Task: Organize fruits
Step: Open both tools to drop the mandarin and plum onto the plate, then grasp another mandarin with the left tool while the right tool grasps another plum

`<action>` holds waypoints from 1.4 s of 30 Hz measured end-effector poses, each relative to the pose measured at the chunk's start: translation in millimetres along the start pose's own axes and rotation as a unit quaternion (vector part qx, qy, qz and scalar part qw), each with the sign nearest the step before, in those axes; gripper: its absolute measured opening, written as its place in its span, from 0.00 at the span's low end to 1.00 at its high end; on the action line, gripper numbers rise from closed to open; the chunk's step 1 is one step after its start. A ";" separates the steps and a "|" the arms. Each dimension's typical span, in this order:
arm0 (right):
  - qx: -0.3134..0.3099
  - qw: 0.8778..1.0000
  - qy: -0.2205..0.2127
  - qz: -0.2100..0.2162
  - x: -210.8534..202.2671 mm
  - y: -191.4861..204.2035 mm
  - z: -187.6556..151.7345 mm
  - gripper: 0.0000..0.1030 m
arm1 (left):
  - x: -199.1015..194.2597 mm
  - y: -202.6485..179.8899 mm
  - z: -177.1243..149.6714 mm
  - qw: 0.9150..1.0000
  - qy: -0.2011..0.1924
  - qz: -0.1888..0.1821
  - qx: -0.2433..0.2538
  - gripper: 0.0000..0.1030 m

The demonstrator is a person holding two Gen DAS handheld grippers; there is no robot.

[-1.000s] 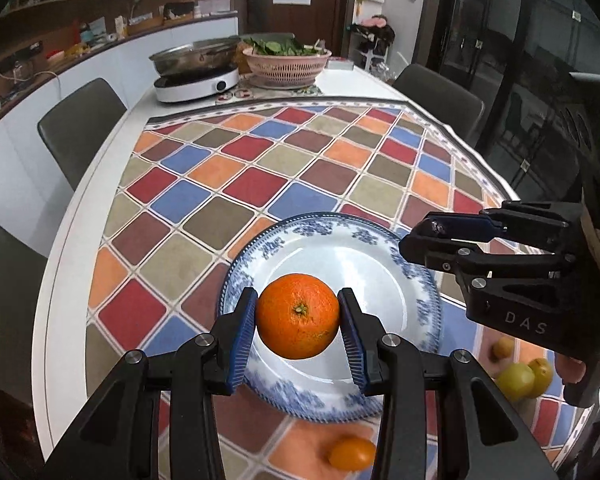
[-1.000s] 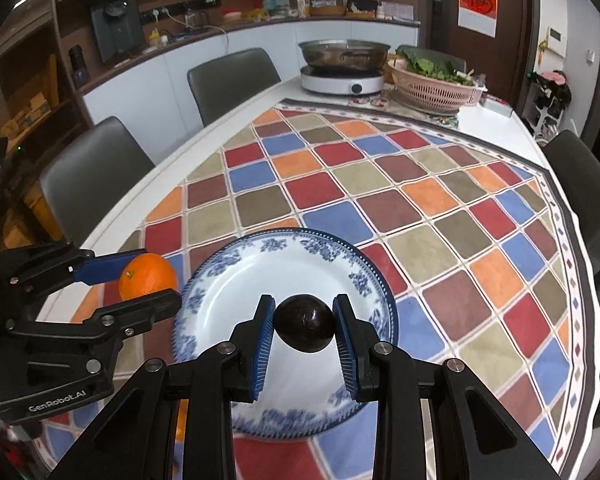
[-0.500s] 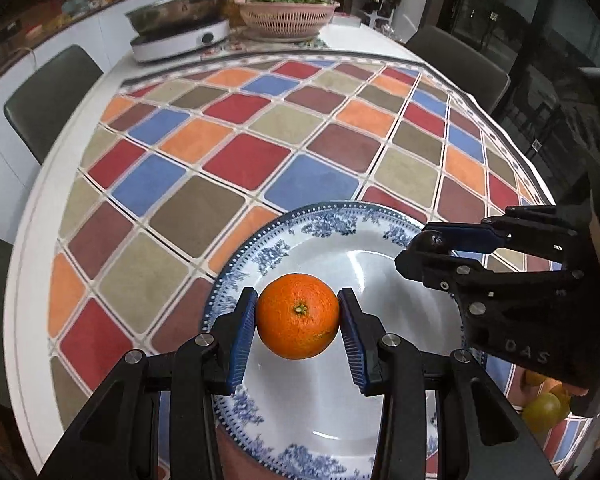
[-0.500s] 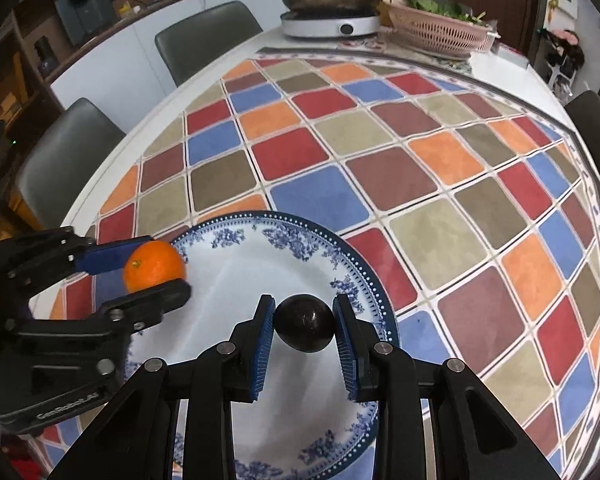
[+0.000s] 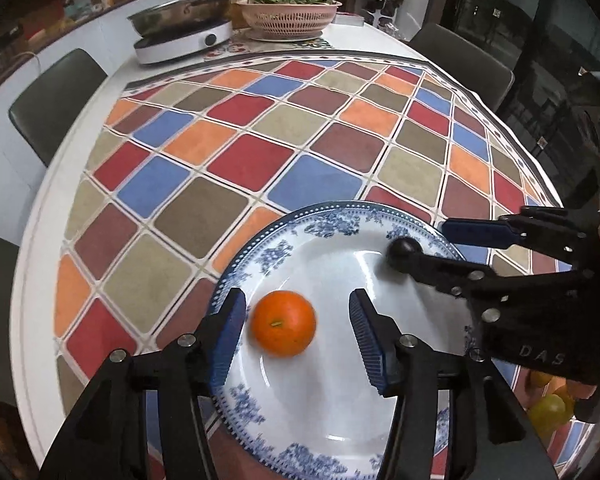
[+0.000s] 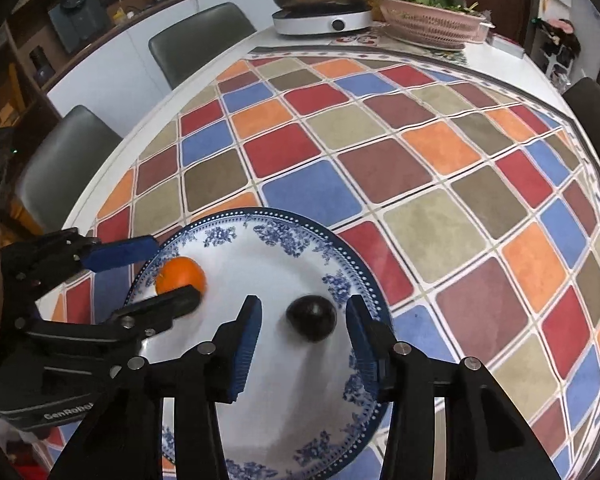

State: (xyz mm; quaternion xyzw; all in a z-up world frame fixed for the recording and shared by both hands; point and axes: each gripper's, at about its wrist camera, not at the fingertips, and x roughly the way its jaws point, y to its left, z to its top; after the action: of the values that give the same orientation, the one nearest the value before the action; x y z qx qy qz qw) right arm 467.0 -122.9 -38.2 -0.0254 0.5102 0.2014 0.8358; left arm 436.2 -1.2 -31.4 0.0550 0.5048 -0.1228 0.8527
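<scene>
We see dim indoor light and glare on the glossy blue-and-white porcelain plate [image 5: 340,392]. Fisheye edges bend darkly; the round orange fruit [image 5: 283,329] blurs slightly.

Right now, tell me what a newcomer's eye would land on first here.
The bright orange sits on the blue-and-white plate between the open left claw. Near it, a dark round fruit lies on the same plate inside the open right claw. Under everything spreads the multicoloured checked tablecloth.

Orange [image 5: 283,329] bright orange, centre-low of frame. Second fruit [image 6: 311,318] near-black. Plate [image 5: 300,232] white, blue floral rim. Cloth [image 5: 240,160] chequered red, blue, orange, olive, brown. My tongs black with blue pads [image 5: 367,338]. Basket [image 5: 287,16] pink, upper centre.
</scene>
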 end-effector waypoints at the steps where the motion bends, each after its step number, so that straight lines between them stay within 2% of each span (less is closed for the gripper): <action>1: 0.004 1.000 -0.002 -0.002 -3.3 -0.5 -1.6 0.44 | -4.6 0.2 -2.0 1.000 -0.003 0.002 -0.001 0.52; 6: -0.002 1.000 -0.021 -0.018 -27.5 5.0 -10.9 0.44 | -36.4 -0.7 -13.7 0.999 -0.029 0.008 -0.014 0.61; 9: -0.013 0.998 -0.044 -0.033 -48.5 13.7 -18.6 0.52 | -58.8 -1.9 -20.9 0.998 -0.054 0.011 -0.030 0.65; 15: -0.023 0.995 -0.088 -0.042 -95.0 32.1 -38.4 0.53 | -108.2 -16.2 -44.7 0.995 -0.097 0.024 -0.032 0.75; 19: -0.025 0.992 -0.120 -0.043 -126.6 44.2 -59.1 0.63 | -140.3 -28.1 -67.3 0.992 -0.125 0.025 -0.025 0.79; 27: -0.043 0.983 -0.166 -0.062 -174.5 73.7 -107.0 0.64 | -196.9 -42.5 -112.8 0.984 -0.173 0.046 -0.018 0.84; 30: -0.036 0.983 -0.172 -0.060 -186.0 82.5 -124.8 0.69 | -214.4 -46.2 -129.8 0.981 -0.188 0.049 -0.016 0.89; 35: -0.013 0.983 -0.177 -0.052 -196.6 90.4 -150.2 0.69 | -236.7 -48.8 -157.6 0.977 -0.206 0.048 -0.020 0.89; 42: 0.011 0.985 -0.166 -0.049 -199.5 100.0 -187.3 0.69 | -244.1 -52.9 -198.4 0.977 -0.202 0.063 -0.014 0.91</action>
State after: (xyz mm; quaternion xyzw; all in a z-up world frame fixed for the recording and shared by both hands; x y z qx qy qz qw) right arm 193.5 -139.6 60.8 -0.0072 0.3644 0.1560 0.9181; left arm 141.8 28.5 87.6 0.0485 0.3196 -0.0700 0.9437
